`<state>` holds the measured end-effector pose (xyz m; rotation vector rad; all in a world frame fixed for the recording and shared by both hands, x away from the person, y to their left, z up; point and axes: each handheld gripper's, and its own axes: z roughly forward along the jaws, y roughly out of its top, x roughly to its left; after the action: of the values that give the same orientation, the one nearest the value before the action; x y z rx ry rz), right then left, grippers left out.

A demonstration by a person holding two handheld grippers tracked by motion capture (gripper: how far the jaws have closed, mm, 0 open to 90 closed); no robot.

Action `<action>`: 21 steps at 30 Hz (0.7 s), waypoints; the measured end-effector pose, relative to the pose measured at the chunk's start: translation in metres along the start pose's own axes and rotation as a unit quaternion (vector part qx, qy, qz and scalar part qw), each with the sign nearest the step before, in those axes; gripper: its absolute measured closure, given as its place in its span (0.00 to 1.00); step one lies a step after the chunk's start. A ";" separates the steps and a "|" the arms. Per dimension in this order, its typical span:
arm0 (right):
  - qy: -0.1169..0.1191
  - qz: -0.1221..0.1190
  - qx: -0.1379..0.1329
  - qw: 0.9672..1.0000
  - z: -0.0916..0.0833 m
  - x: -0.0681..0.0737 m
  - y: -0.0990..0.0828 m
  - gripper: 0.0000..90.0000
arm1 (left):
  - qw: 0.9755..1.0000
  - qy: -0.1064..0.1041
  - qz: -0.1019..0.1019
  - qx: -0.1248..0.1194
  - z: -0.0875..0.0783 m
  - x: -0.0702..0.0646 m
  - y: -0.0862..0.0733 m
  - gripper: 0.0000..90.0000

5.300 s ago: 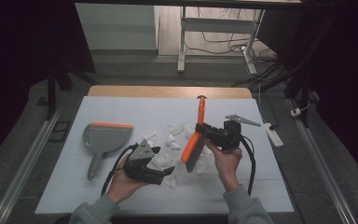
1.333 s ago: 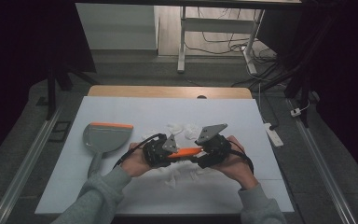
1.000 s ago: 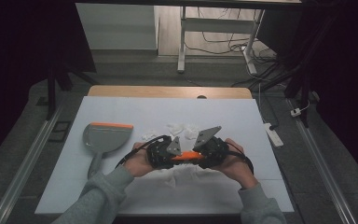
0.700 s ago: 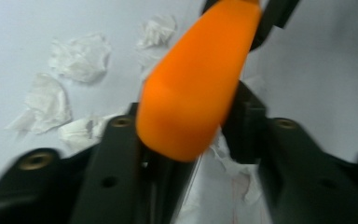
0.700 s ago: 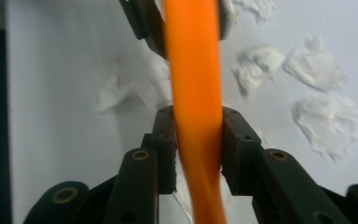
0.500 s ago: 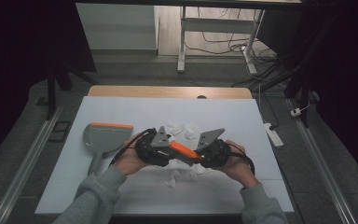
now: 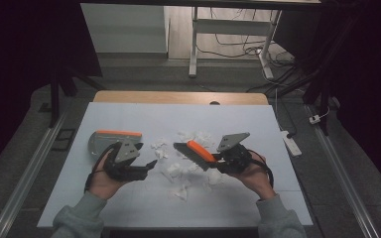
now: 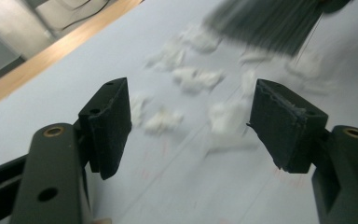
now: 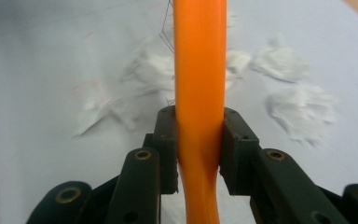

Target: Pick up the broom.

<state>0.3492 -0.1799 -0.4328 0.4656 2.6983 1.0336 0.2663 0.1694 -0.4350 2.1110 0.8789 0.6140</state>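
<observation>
the right gripper [image 7: 217,159] is clamped on the orange handle of a brush [image 7: 194,152], holding it out to the left over the middle of the table [image 7: 258,124]. in the right gripper view the two black pads press the orange handle [image 9: 199,84] from both sides, and the handle runs straight up and away from them. the brush's dark bristles point down and left, just over the scattered white scraps [image 7: 178,171] of paper. the scraps lie in a loose patch at the table's centre, some just under the brush head, some a little nearer the person.

the left gripper [image 7: 149,166] is off the brush now and has pulled away to the left; its jaws have just been opening and stand wide with nothing between them. in the left gripper view the two pads [image 8: 286,123] are well apart, and past them you see the scraps [image 8: 193,77] on the white top and the blurred bristles [image 8: 265,21] at the upper right. that gripper sits in the left hand [image 7: 104,176] low over the table, pointing right toward the scraps.

just behind the left gripper lies a grey dustpan [image 7: 104,141] with an orange lip, flat on the table, to the left of the scraps and apart from them. the right hand [image 7: 253,171] wraps its gripper from below, its cable looping round the wrist.
</observation>
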 end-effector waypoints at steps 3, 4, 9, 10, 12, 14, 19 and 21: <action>-0.010 0.029 -0.017 0.999 -0.005 -0.006 -0.003 0.79 | 1.000 0.014 -0.027 0.001 -0.010 0.008 -0.018 0.32; -0.011 0.041 -0.023 0.999 -0.007 -0.008 -0.004 0.79 | 0.999 0.017 -0.038 -0.002 -0.013 0.011 -0.024 0.32; -0.033 0.067 -0.030 0.997 -0.013 -0.017 -0.009 0.79 | 0.996 0.025 -0.083 -0.003 -0.016 0.021 -0.054 0.32; -0.035 0.072 -0.032 0.996 -0.014 -0.018 -0.010 0.79 | 0.996 0.024 -0.082 0.007 -0.015 0.023 -0.059 0.32; -0.040 0.077 -0.033 0.996 -0.015 -0.021 -0.011 0.79 | 0.995 0.033 -0.090 0.019 -0.013 0.027 -0.068 0.31; -0.042 0.085 -0.033 0.995 -0.015 -0.023 -0.013 0.79 | 0.993 0.037 -0.107 0.028 -0.012 0.033 -0.073 0.31; -0.050 0.101 -0.036 0.993 -0.017 -0.029 -0.018 0.79 | 0.992 0.031 -0.119 0.021 -0.013 0.040 -0.077 0.30; -0.049 0.106 -0.038 0.992 -0.018 -0.031 -0.021 0.79 | 0.992 0.029 -0.121 0.021 -0.012 0.041 -0.078 0.30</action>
<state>0.3680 -0.2171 -0.4308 0.7807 2.5544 1.1316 0.2551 0.2432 -0.4839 1.9923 1.1688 0.5344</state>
